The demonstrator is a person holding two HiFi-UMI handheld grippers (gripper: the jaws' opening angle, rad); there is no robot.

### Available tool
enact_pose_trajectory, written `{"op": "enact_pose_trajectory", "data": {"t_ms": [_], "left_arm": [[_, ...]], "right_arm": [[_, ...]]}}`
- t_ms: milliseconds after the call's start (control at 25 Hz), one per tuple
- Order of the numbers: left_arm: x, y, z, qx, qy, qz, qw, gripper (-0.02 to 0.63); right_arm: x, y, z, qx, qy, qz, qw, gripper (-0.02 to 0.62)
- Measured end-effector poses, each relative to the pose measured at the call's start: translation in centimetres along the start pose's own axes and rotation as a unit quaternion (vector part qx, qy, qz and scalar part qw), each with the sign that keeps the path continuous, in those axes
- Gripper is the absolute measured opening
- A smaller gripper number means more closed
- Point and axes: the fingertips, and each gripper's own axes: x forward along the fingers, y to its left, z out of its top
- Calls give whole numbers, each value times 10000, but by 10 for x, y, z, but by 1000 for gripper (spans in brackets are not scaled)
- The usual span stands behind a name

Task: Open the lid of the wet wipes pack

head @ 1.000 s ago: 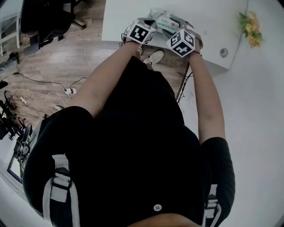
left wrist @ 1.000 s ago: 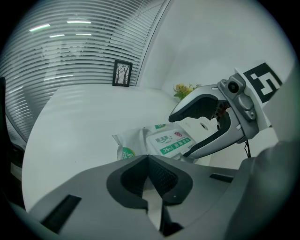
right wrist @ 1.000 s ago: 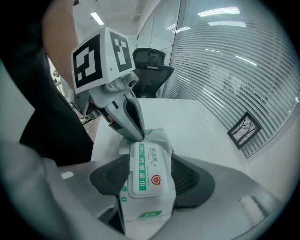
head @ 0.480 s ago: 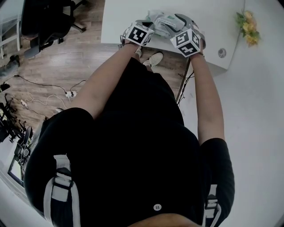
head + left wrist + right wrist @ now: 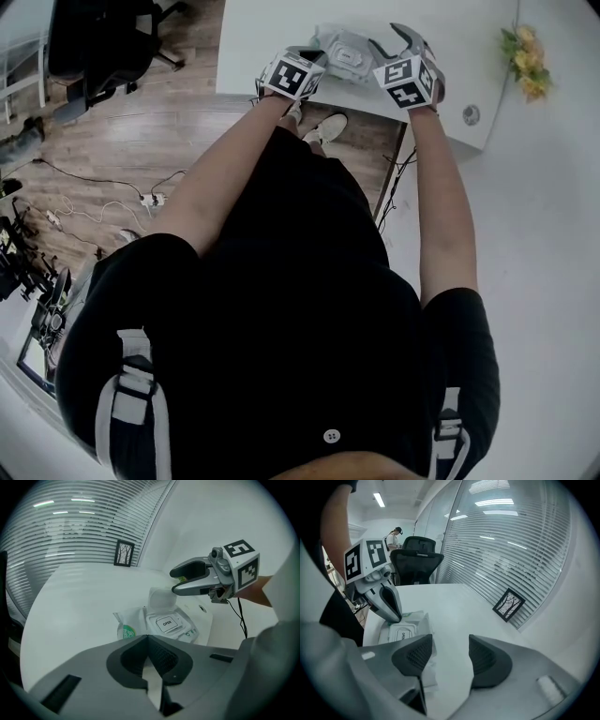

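The wet wipes pack (image 5: 161,625) lies on the white table (image 5: 262,37), its white lid (image 5: 161,599) flipped up above the "OPEN" sticker (image 5: 165,623). My left gripper (image 5: 147,639) is shut, its tips down on the pack's near end; I cannot tell whether film is pinched. In the head view this left gripper (image 5: 317,58) sits at the pack's (image 5: 342,47) left. My right gripper (image 5: 172,581) hovers open above and beyond the lid, its jaws just having been closing a little with nothing between them. In its own view the right gripper (image 5: 450,656) is beside the pack (image 5: 405,630).
A small framed picture (image 5: 124,553) stands against the blinds at the table's far edge. Yellow flowers (image 5: 525,56) and a round fitting (image 5: 472,112) are at the table's right end. Office chairs (image 5: 94,47) stand on the wooden floor to the left.
My right gripper has swung to the right and risen off the pack. The left gripper has stayed where it was on the pack.
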Motion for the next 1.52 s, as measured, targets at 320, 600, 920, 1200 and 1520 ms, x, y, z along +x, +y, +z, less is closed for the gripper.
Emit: {"op": "enact_pose_trajectory", "data": {"t_ms": [320, 600, 920, 1200, 1520], "left_arm": [[-20, -5, 9, 47, -296, -100, 9995, 8], [-51, -12, 32, 177, -693, -178, 9973, 8], [-86, -28, 59, 395, -1215, -309, 9913, 8], [-116, -40, 82, 615, -1636, -461, 9835, 8], [-157, -66, 116, 981, -2269, -694, 9665, 8]], "right_arm": [[2, -3, -3, 197, -5, -47, 9998, 255], [-10, 5, 5, 308, -194, -27, 9993, 255], [-31, 14, 16, 676, -511, 4, 9964, 255], [-72, 11, 43, 1034, -1054, -32, 9890, 255], [-136, 17, 81, 1443, -1865, 33, 9718, 213]]}}
